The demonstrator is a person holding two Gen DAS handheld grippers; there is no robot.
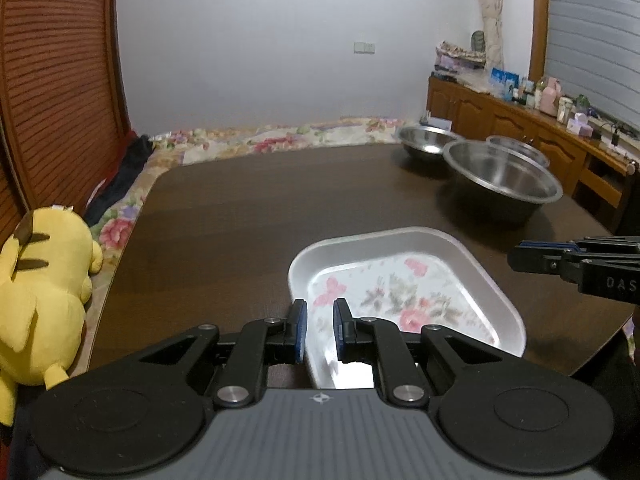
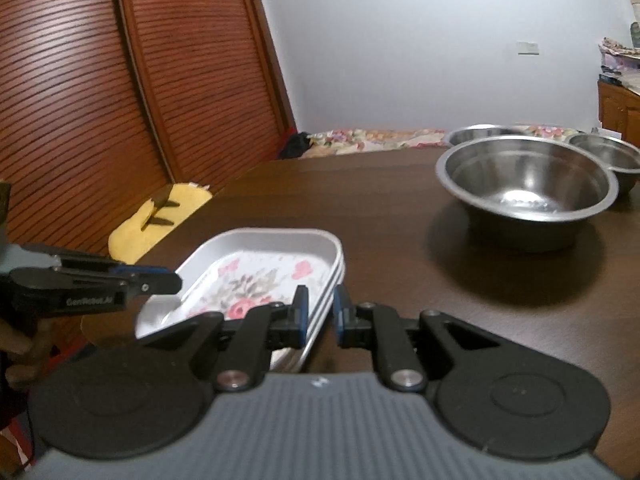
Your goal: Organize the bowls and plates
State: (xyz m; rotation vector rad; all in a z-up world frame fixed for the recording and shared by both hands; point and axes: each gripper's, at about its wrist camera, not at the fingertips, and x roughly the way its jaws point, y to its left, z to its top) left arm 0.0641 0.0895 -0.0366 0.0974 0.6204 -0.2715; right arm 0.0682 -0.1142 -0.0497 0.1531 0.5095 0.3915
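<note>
**A:** On the dark table (image 1: 240, 208), near edge: floral plates (image 1: 384, 240), stacked?

**B:** Yes, rims nested. Left gripper (image 1: 320, 328) was clenched on their left rim, and right gripper (image 2: 320, 314) was pinched on the right rim.

**A:** Bowls?

**B:** Three steel bowls (image 2: 528, 184) sat far right, well apart from the plates. Biggest was nearest, the other two close behind it. Yellow plush toy (image 1: 44, 280) lay beside the table's left edge.

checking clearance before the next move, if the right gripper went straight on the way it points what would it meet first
Probably the right-hand rim of the stacked floral plates: the right gripper is shut, and the rim sits between its fingers. Beyond lies bare table; the steel bowl is off to the right.
</note>
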